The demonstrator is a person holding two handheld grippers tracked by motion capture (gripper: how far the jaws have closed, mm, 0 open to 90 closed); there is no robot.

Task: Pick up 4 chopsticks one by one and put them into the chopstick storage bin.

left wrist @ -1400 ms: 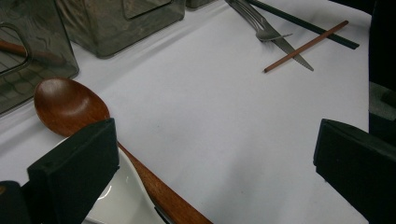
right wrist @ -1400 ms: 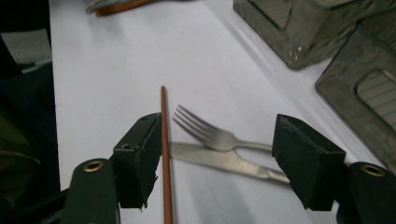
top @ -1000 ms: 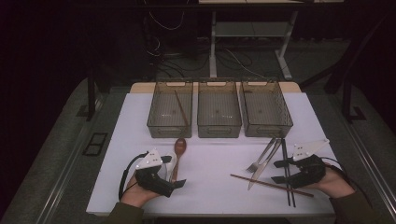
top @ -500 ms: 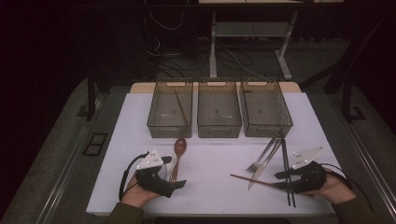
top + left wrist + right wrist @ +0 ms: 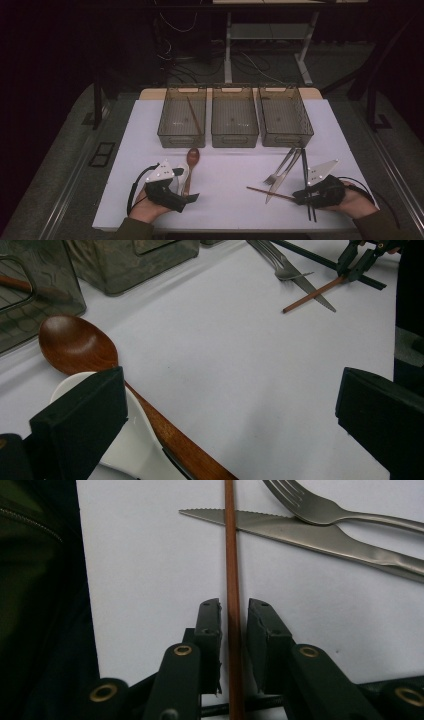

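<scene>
**Right gripper closing on a brown chopstick**

High view: right gripper point(image 5: 304, 196) sits at the near right of the white table point(image 5: 230, 200). The brown chopstick point(image 5: 270, 193) runs from its fingers out toward the table's middle, long axis almost level across the table, free tip pointing at the left gripper point(image 5: 192, 197). It crosses the knife point(image 5: 281, 179); fork point(image 5: 280, 167) lies just beyond. A pair of black chopsticks point(image 5: 306, 175) runs away from the person, passing under the right fingers. Left gripper rests beside the wooden spoon point(image 5: 192, 159) and white spoon point(image 5: 181, 176).

Left gripper view: jaws stand wide apart, nothing btwn them but bare table. Wooden spoon point(image 5: 80, 345) lies by the left-hand finger point(image 5: 80, 420), partly over the white spoon point(image 5: 127, 440); bowl points away from the fingers.

Right gripper view: jaws have just been closing; chopstick point(image 5: 231, 560) lies btwn the two fingers point(image 5: 209, 630), its axis in line w/ them, pointing straight out past the tips. A thin gap shows each side, so no firm grip yet. Beyond the fingertips it crosses over the knife blade point(image 5: 300, 532); fork point(image 5: 320, 507) lies farther off.
</scene>
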